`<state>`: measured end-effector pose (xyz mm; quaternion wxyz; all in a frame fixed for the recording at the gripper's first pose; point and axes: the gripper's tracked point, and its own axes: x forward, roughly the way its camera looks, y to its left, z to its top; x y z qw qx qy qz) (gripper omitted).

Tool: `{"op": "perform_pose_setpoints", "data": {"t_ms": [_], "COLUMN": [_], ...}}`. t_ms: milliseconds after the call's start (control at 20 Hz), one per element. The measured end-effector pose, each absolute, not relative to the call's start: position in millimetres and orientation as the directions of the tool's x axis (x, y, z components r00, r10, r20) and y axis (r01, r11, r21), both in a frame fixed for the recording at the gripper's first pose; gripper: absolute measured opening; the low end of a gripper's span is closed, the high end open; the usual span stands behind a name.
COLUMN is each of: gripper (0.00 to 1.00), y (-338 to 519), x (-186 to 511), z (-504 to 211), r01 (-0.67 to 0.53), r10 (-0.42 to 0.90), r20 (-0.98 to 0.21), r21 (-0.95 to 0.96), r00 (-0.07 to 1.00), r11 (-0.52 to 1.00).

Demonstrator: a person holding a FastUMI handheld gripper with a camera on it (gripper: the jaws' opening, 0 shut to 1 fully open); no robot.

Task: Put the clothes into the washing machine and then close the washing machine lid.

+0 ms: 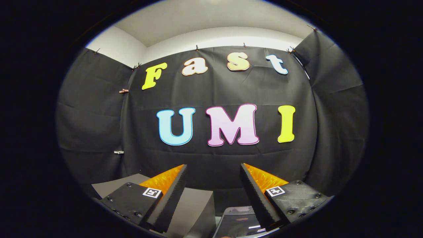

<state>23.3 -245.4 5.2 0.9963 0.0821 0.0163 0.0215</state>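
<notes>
Currently the gripper [213, 185] is held high facing the booth wall, fingers spread wide apart with nothing between them. Below them sits a grey boxy surface [195, 205] and, to the right, a grey glossy panel [238, 219], possibly the washing machine; too little shows to be sure. No clothes visible, lid state unreadable, so progress can't be judged.

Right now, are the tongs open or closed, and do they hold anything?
Tongs: open, holding nothing, raised toward the booth wall.
</notes>
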Motion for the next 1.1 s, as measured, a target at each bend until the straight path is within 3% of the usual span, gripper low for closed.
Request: {"op": "perform_pose_setpoints", "data": {"t_ms": [1100], "gripper": [0.99], "y": [-268], "x": [20], "z": [3], "r01": [-0.029], "r10": [0.035], "r20": [-0.045], "r21": [0.14], "r00": [0.998], "r11": [0.99]}}
